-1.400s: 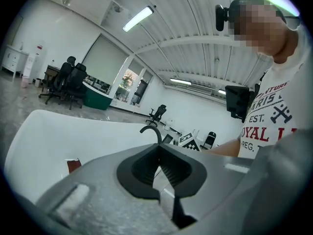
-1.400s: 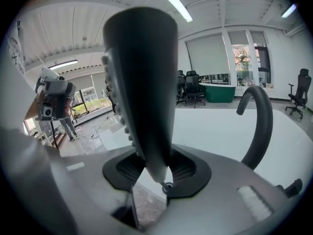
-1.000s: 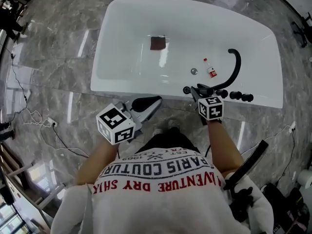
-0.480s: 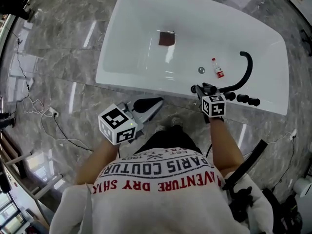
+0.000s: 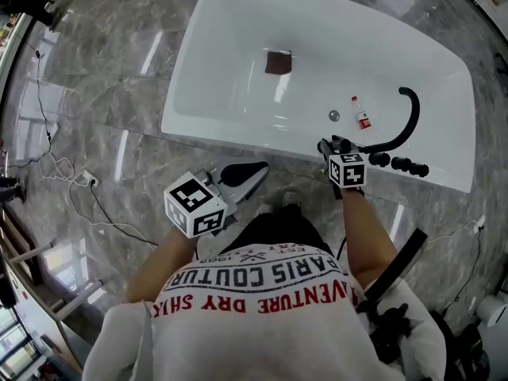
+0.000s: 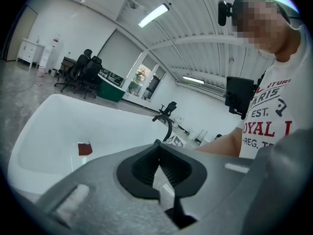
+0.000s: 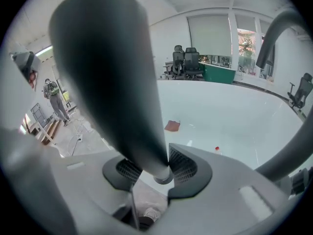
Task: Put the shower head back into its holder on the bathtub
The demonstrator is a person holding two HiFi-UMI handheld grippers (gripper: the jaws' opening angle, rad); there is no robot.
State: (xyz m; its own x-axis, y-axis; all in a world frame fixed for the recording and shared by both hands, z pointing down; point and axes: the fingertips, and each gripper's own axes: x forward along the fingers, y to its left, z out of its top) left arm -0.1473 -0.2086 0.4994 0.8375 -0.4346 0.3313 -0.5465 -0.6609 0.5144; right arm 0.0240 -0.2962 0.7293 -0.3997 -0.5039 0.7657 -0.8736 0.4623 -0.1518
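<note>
A white bathtub [image 5: 238,125] lies ahead on the marble floor, with a curved black spout [image 5: 403,125] and black knobs [image 5: 401,165] on its near rim. My right gripper [image 5: 329,148] sits at that rim just left of the knobs. It is shut on the black shower head [image 7: 112,72], whose handle flares upward from the right gripper [image 7: 157,169] and fills that view. Only a black tip of the shower head [image 5: 325,144] shows from above. My left gripper [image 5: 255,173] hovers before the tub's near wall. The left gripper [image 6: 159,173] is shut with nothing in it.
Inside the tub lie a brown square [image 5: 278,62], a small red-and-white bottle [image 5: 362,114] and the drain [image 5: 334,116]. Cables [image 5: 71,189] trail over the floor at left. A black stand [image 5: 397,272] is at lower right.
The head view has shifted, so the tub sits further right. Both grippers have dropped slightly. The right one still holds the shower head at the rim.
</note>
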